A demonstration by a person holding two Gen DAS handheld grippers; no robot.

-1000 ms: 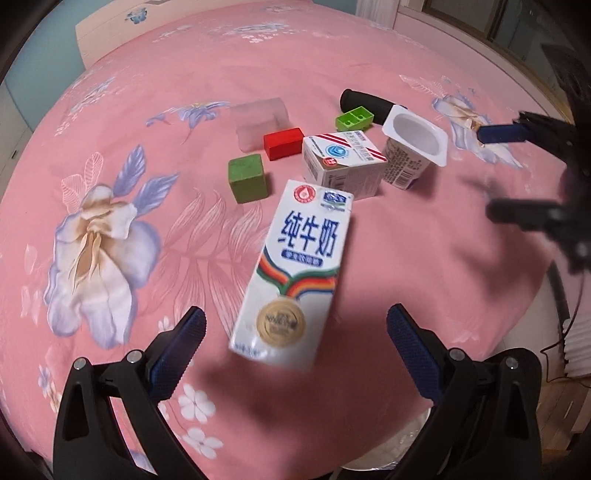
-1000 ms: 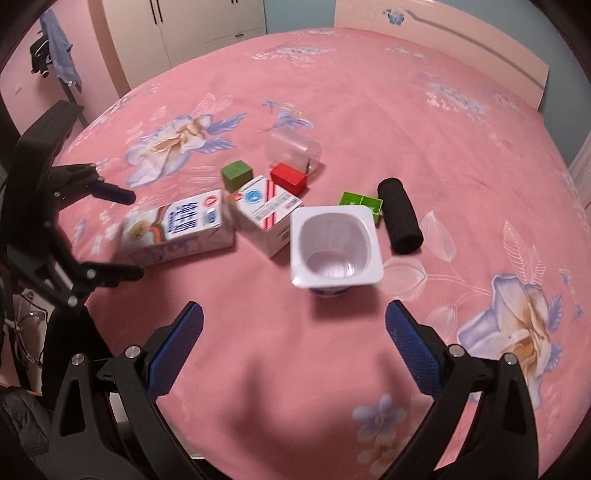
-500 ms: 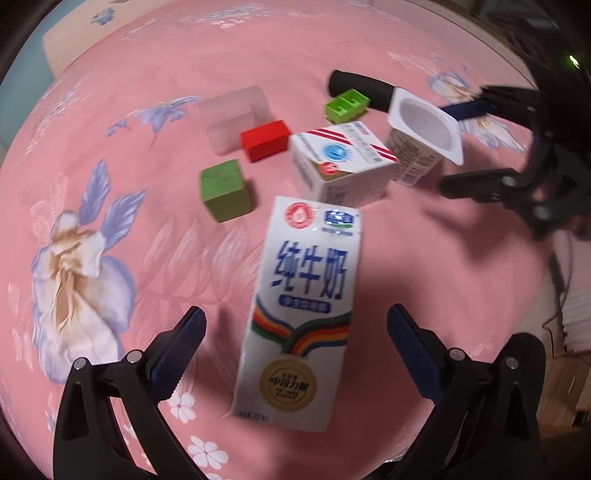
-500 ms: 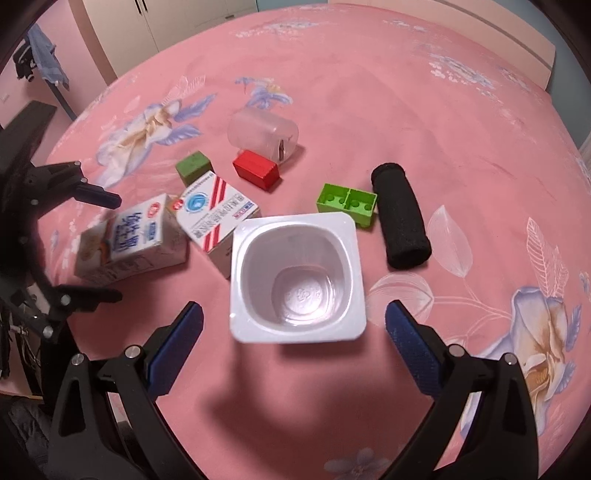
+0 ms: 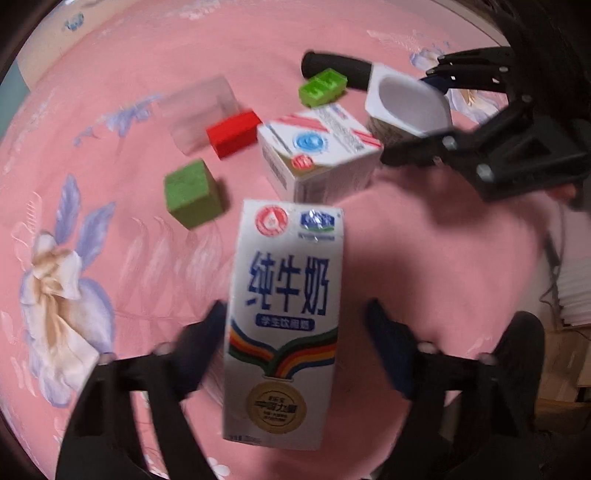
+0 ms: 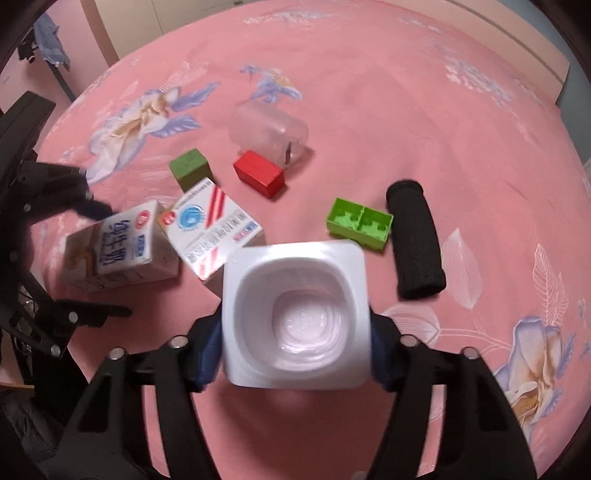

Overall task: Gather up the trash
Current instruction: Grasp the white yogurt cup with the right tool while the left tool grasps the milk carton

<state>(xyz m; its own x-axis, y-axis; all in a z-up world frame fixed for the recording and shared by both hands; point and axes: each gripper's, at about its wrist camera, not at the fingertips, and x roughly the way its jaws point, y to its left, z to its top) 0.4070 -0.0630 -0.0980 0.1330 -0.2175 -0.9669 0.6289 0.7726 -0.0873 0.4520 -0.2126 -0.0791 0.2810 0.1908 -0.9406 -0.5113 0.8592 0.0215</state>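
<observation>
This was a bedroom in a home. The things lay on a bed (image 6: 424,110) spread with a pink sheet printed with large white and lilac flowers, and a pale headboard (image 6: 509,40) with a small blue flower motif ran along its far edge against a blue-grey wall. Beyond the bed's other side stood a cream wardrobe (image 6: 122,22) with tall doors, and blue clothing (image 6: 51,40) hung on a rack in the corner. In the left wrist view, a dark-framed window (image 5: 476,11) bordered the bed.
</observation>
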